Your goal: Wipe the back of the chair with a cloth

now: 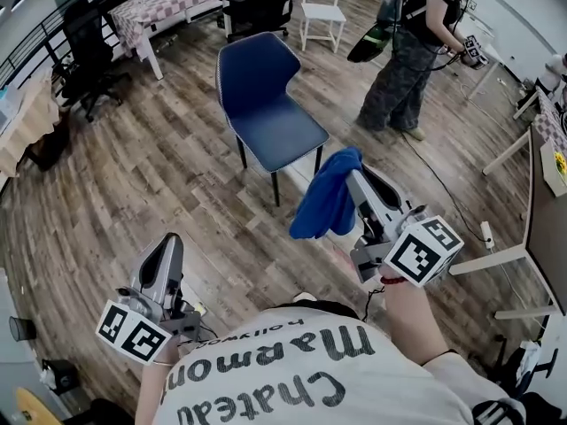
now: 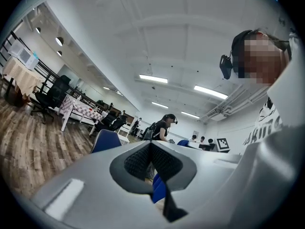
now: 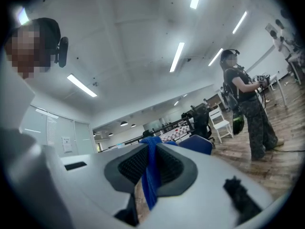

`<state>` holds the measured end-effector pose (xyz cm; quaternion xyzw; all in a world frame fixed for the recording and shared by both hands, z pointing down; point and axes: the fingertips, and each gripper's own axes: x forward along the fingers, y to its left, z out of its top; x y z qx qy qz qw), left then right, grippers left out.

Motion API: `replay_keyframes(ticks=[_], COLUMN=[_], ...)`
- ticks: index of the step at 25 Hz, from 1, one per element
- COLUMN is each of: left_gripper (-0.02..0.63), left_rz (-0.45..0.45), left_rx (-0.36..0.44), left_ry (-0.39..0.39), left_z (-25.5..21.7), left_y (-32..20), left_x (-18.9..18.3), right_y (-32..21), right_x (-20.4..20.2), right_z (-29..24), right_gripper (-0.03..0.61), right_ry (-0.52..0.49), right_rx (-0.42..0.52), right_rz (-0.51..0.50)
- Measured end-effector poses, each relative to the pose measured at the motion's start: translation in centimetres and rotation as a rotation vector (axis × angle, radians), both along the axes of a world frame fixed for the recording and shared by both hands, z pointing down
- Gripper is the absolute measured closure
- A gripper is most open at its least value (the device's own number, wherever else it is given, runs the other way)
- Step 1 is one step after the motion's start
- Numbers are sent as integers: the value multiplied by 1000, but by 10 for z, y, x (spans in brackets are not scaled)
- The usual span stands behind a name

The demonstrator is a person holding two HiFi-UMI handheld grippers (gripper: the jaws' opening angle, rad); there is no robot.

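Observation:
A blue chair (image 1: pixel 266 104) with black legs stands on the wood floor ahead of me, its back toward the upper left. My right gripper (image 1: pixel 357 182) is shut on a blue cloth (image 1: pixel 326 195), which hangs down just in front of the seat's near right corner. In the right gripper view the cloth (image 3: pixel 150 175) is pinched between the ribbed pads, and the chair (image 3: pixel 195 143) shows beyond. My left gripper (image 1: pixel 166 253) is held low near my body, shut with nothing in it. The chair (image 2: pixel 106 140) appears small in the left gripper view.
A person (image 1: pixel 415 42) stands beyond the chair at the right, with a cable trailing on the floor. A white chair (image 1: pixel 322 9) and a checkered table (image 1: pixel 173 0) are at the back. Black office chairs (image 1: pixel 89 47) sit at the left. A white desk (image 1: pixel 532 193) is at the right.

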<state>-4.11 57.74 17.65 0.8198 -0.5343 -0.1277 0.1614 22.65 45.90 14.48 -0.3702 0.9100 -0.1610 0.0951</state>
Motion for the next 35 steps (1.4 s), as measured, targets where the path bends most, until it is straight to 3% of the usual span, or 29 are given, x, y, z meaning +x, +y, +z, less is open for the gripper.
replay_keyframes(ticks=[10, 15, 20, 35], left_gripper=[609, 609, 609, 609], left_rz=[13, 13, 1, -31], left_rx=[-10, 6, 8, 46], left_ry=[31, 31, 29, 16], left_z=[6, 8, 12, 2], left_y=[-15, -46, -85, -231], left_x=[-26, -30, -35, -25], right_y=[-9, -33, -73, -210], right_x=[-4, -35, -46, -70], right_z=[-2, 6, 7, 10], right_gripper=[523, 523, 523, 523], right_ry=[0, 46, 14, 44], right_rx=[-28, -12, -7, 17], right_rz=[62, -3, -43, -185])
